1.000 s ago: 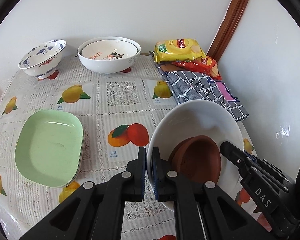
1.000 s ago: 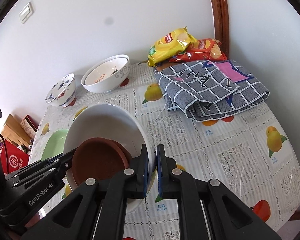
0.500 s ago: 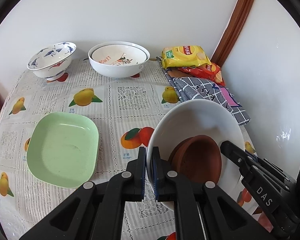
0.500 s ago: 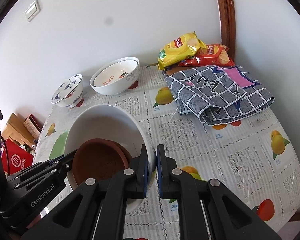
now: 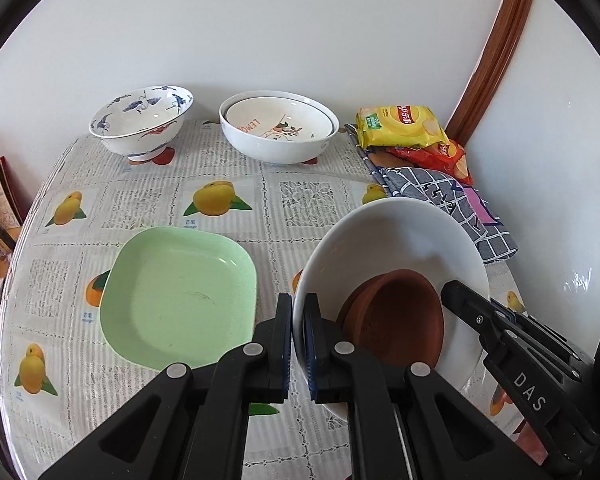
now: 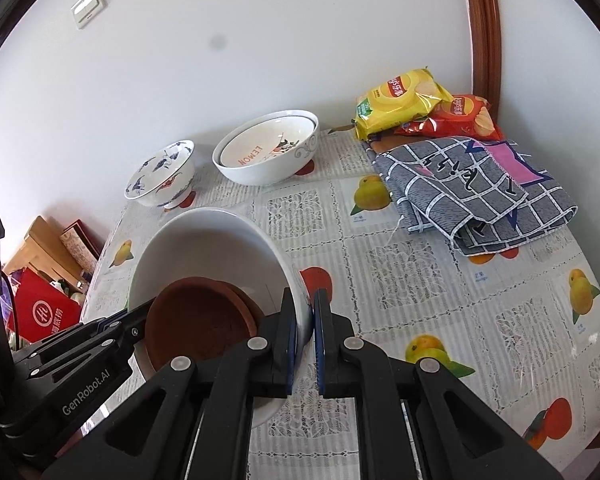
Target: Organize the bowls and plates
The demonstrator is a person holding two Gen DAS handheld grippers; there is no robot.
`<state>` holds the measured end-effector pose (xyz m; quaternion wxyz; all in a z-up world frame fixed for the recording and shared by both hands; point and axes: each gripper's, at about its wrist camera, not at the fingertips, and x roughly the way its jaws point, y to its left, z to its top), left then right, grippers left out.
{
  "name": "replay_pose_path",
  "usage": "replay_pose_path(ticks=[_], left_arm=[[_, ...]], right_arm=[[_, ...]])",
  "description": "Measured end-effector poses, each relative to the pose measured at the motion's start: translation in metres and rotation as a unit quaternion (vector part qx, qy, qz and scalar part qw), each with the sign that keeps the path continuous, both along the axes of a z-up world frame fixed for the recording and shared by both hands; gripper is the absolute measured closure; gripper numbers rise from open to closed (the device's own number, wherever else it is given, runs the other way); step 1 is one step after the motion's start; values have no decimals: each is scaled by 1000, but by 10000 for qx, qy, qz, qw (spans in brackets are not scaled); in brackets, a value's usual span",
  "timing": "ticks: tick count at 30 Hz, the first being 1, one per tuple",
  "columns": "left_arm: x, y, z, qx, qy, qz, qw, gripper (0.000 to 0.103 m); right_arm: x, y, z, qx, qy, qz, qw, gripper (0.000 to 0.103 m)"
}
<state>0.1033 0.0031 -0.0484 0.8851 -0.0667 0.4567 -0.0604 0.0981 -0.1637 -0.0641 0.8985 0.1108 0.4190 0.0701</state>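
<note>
Green plate [image 5: 176, 300] nearer | both tongs clamp tilted white bowl [image 5: 396, 240] rim

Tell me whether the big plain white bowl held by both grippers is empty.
Not empty. The big plain white bowl holds small brown clay dishes, apparently two nested, lying against its lower inside wall.

two close wrist views from opposite rims, white bowl [image 5: 396, 240] shared

White bowl [image 5: 396, 236] looks glossy ceramic; brown dish [image 5: 396, 320] matt, like clay; green plate [image 5: 180, 296] matt plastic; tablecloth [image 6: 420, 292] shiny plastic; towel [image 6: 476, 184] woven cloth; chip bags [image 6: 404, 104] glossy.
</note>
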Motion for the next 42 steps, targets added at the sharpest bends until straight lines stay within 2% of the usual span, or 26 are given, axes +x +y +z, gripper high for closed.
replay_pose_path(ticks=[28, 42], left_arm=[[18, 79, -14, -119, 102, 452, 9989, 97], [25, 106, -28, -133, 192, 650, 9976, 97]], right_arm=[[34, 82, -12, -140, 119, 455, 9988, 95], [50, 110, -22, -185, 183, 677, 9974, 95]])
